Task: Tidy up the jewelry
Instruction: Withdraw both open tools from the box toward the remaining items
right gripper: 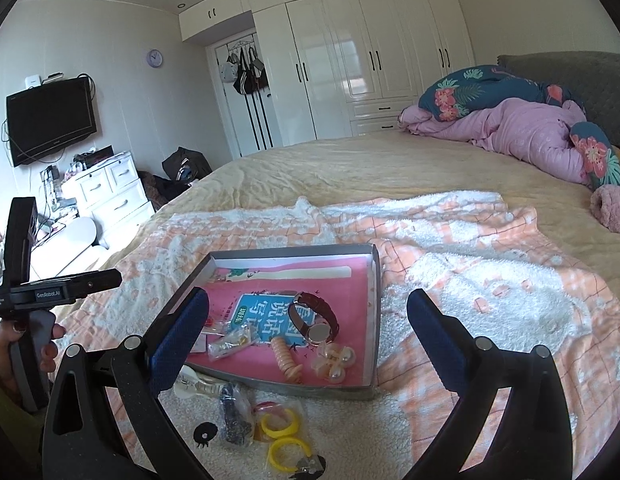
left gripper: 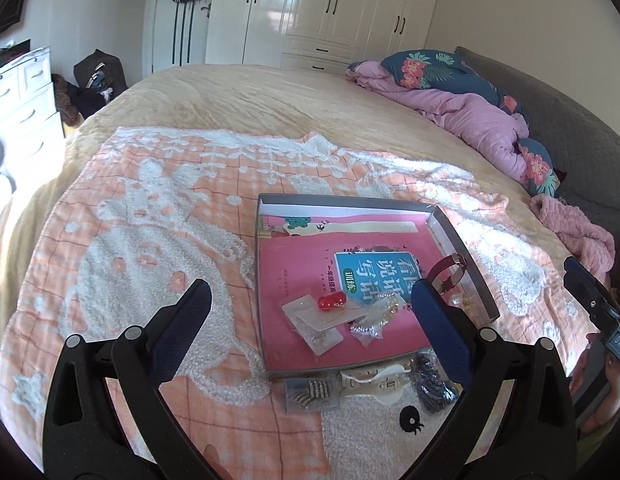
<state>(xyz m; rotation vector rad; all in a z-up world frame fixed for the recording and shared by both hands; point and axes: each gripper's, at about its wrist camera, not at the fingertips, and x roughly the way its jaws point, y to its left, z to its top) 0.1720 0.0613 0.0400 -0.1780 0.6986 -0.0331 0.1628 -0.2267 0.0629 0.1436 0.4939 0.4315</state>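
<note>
Both fisheye cameras ride close above the bed [left gripper: 230, 92], looking forward and down toward the wardrobe [right gripper: 370, 60]. The left view sits left of the grey tray [left gripper: 462, 236], the right view nearer its right side. The 2 views share tray, blanket [right gripper: 470, 248] and wardrobe.

Wide bed [right gripper: 310, 168] under a tan cover, with an orange-and-white fleecy blanket [right gripper: 450, 248] spread over its near part. On the blanket, just ahead of the right gripper [right gripper: 308, 330]: a shallow grey tray [right gripper: 376, 280]. Closer in, between that gripper's fingers: yellow rings [right gripper: 281, 426] and a dark beaded piece [right gripper: 230, 420]. Far beyond, to the right: a bundled pink quilt [right gripper: 522, 128].
</note>
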